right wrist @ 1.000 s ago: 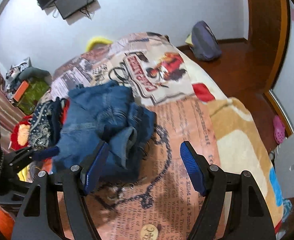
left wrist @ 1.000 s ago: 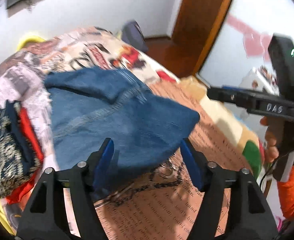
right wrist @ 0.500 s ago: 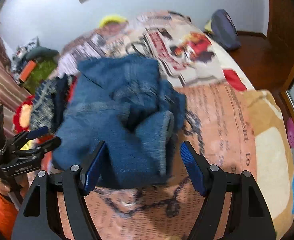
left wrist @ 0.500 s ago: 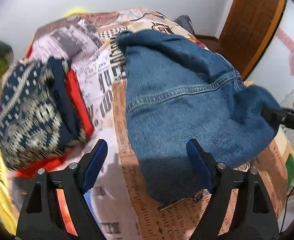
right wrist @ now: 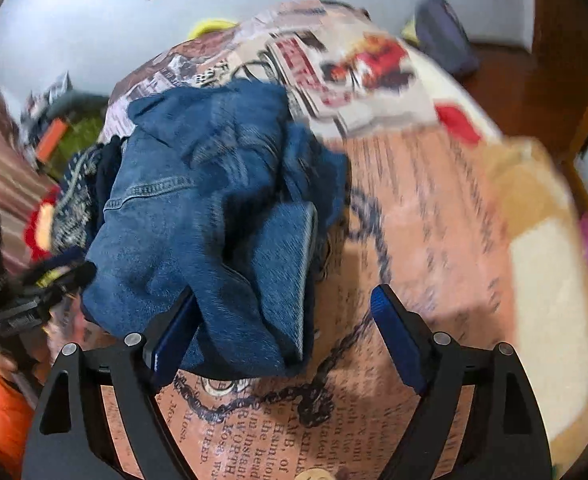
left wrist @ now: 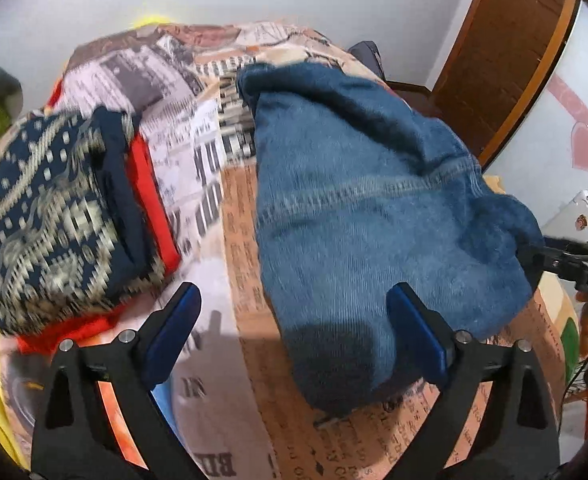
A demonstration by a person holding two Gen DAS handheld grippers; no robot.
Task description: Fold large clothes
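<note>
Both wrist views look steeply down, close, sharing the jeans [left wrist: 366, 216].

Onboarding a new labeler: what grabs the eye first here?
The bunched blue denim garment fills mid-frame on the newspaper-print bedspread. Beside it, toward the left gripper's side, sits a folded stack topped by a navy patterned cloth. Both blue-padded grippers are opening.

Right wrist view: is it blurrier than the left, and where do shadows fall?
Right wrist view: motion smear across the bedspread and room edges, jeans softer too. Left wrist view: sharper on the jeans, mild smear on the folded patterned garment, a dark shadow on the denim's near end. Both bend straight lines at the rim.
</note>
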